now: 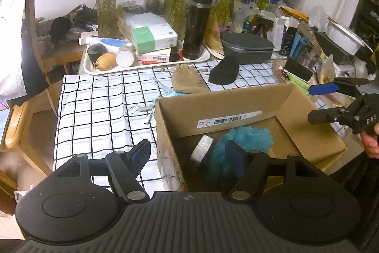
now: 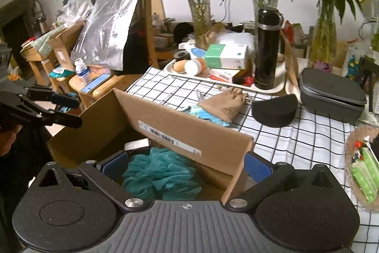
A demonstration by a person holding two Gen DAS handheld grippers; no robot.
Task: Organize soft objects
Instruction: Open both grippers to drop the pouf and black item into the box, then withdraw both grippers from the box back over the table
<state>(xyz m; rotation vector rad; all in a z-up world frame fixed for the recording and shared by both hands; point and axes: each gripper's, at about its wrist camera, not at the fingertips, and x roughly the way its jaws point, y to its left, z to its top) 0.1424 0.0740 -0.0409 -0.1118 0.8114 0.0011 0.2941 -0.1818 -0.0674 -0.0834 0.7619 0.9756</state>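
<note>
— What's in the cardboard box (image 2: 151, 115)?
— A teal mesh loofah (image 2: 161, 174), between the right gripper (image 2: 187, 165)'s spread jaws.
— And on the checked surface (image 2: 296, 141)?
— A tan pouch (image 2: 225, 103) beside a black cap (image 2: 274, 110), behind the box.

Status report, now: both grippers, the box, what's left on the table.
Left gripper open, empty; right gripper open, empty. Teal loofah in cardboard box. Tan glove, black cloth on table beyond box. Nothing blocking.
</note>
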